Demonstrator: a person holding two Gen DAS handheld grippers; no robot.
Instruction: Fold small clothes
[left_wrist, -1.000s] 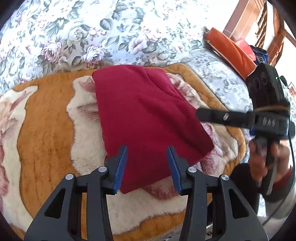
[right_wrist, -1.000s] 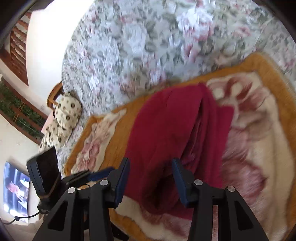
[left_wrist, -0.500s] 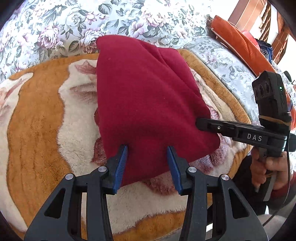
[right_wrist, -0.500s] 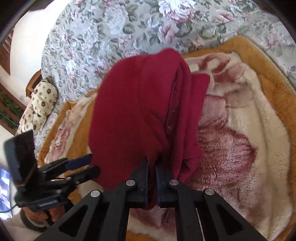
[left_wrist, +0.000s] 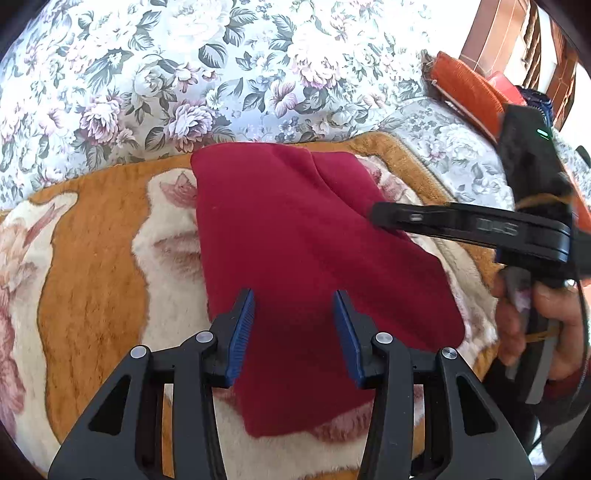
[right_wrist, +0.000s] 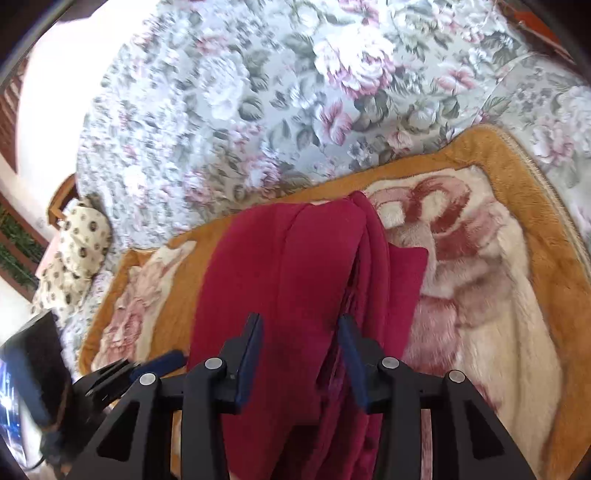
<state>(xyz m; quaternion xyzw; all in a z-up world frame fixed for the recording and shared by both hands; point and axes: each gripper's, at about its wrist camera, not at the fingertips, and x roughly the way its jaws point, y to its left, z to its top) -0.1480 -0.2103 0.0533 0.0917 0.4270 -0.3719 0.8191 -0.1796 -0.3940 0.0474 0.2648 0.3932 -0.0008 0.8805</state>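
Note:
A dark red garment (left_wrist: 295, 229) lies folded on an orange and cream plush blanket (left_wrist: 92, 258). My left gripper (left_wrist: 293, 295) hovers over the garment's near end, open, and the cloth lies flat under the gap between its pads. In the right wrist view the garment (right_wrist: 288, 266) shows stacked layers along its right side. My right gripper (right_wrist: 299, 321) is opening, with the thick folded edge between its jaws and the pads off the cloth. It reaches in from the right (left_wrist: 406, 218), held by a hand (left_wrist: 546, 317). The left gripper (right_wrist: 147, 365) shows at lower left.
The blanket (right_wrist: 498, 295) lies on a floral bedspread (left_wrist: 184, 74). An orange cushion (left_wrist: 469, 88) sits at the far right edge of the bed. A spotted pillow (right_wrist: 77, 251) lies at the bed's far left. A dark wooden frame shows beyond the cushion.
Half a second ago my right gripper was pinched shut on the garment's folded edge; now its jaws stand apart. The garment looks lower and flatter, and the right gripper has shifted farther along its right side.

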